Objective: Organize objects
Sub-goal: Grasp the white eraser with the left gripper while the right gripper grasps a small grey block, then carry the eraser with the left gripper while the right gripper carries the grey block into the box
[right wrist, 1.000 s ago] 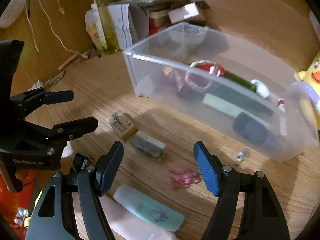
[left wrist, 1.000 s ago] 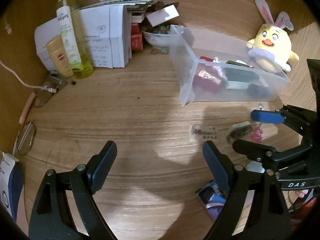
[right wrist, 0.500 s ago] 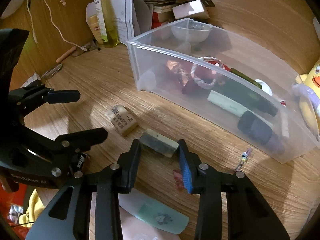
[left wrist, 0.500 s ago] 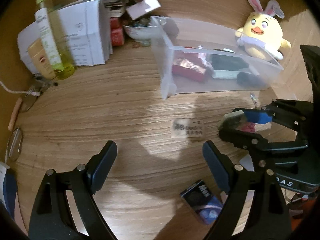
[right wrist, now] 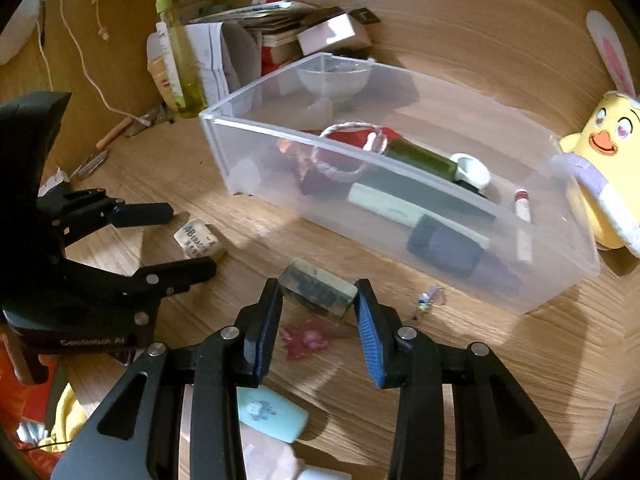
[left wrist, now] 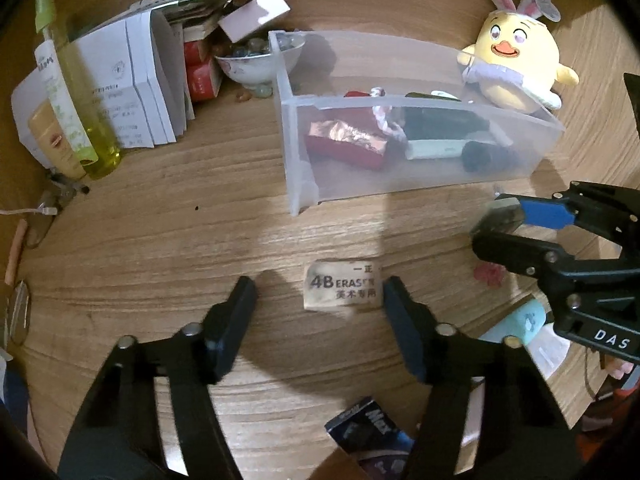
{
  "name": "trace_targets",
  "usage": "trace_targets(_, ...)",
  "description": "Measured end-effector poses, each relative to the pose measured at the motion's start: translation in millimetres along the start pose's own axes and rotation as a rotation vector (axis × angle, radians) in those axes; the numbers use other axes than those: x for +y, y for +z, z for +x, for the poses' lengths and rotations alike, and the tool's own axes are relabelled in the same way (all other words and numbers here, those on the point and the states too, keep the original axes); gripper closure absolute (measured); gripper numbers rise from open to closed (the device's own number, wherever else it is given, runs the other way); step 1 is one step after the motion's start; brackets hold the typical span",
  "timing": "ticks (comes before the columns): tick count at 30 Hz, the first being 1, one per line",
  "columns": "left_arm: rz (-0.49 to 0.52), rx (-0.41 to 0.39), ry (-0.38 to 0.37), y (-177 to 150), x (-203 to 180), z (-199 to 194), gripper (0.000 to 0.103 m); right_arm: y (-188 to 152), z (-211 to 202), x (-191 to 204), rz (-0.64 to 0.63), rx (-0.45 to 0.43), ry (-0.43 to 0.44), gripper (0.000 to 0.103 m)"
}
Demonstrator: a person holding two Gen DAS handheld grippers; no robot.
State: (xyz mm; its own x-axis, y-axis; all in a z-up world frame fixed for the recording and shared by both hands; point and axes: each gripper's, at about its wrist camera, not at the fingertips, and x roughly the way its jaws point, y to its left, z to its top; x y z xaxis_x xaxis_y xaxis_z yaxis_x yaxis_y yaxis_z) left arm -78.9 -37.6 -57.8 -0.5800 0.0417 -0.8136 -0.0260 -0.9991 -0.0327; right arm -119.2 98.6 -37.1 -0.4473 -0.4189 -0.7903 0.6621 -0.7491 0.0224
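My right claw [right wrist: 316, 312] grips the grey eraser [right wrist: 318, 290], while my left claw [left wrist: 316, 304] is closing around the 4B eraser [left wrist: 342, 292] on the surface [left wrist: 160, 240].

Grey eraser [right wrist: 318, 290] between hand-held gripper [right wrist: 316, 320] pads

The bin's [right wrist: 400, 216] frosted wall smears the things inside, so the dark bottle [right wrist: 460, 252] and pale tube [right wrist: 384, 204] show only as soft shapes. The plush's [right wrist: 608, 168] far side runs off the right wrist picture. The blue box [left wrist: 368, 436] (its print partly legible) sits half behind the left gripper's [left wrist: 316, 300] finger. The tiny charm [right wrist: 428, 300] beside the bin is too small to tell.
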Motion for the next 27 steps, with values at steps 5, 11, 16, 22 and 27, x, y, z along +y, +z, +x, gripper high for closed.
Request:
trace_targets(5,-0.005,-0.002,-0.028,3,0,-1,0.064,1,-4,0,0.004,-0.014,-0.003,0.069)
trace_targets(11,-0.037,-0.016,-0.032,5,3,-6,0.064,5,-12,1,0.005,-0.043,-0.007,0.069)
trace_targets(16,-0.052,-0.062,-0.029,13,4,-21,0.064,10,-23,0,0.013,-0.077,-0.001,0.069)
trace_targets(22,-0.048,-0.130,-0.029,27,1,-40,0.064,20,-38,-4,0.016,-0.124,0.007,0.069)
trace_targets(27,-0.050,-0.183,-0.026,40,0,-55,0.064,26,-49,-7,0.006,-0.155,-0.003,0.069)
